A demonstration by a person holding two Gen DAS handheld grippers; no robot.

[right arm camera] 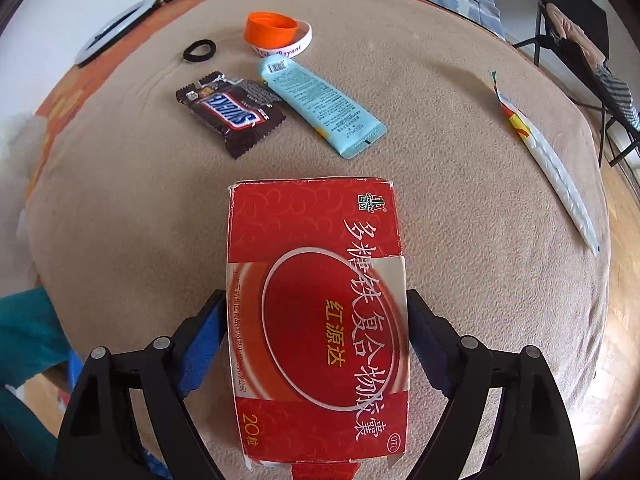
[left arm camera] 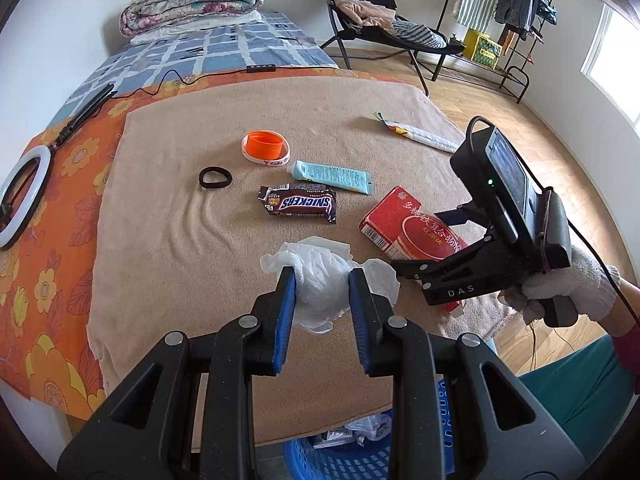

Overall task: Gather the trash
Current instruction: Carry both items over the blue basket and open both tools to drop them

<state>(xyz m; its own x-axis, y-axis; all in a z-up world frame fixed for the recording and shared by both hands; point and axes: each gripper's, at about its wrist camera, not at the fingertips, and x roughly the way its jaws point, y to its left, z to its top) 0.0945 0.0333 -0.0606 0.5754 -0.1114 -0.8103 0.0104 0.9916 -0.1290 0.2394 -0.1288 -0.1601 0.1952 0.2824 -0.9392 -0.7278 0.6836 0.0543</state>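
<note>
Crumpled tissue sits near the table's front edge, pinched in your left gripper; your right gripper clamps the red box just beside it.

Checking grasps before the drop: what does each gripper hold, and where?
Left gripper pinches the crumpled tissue across its middle; right gripper clamps the red box by its long sides.

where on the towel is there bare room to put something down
Bare towel lies left of the Snickers wrapper and hair tie, and between the blue tube and the long foil wrapper. It is crowded mid-towel around the orange cap, and near the edge by the tissue and red box.
</note>
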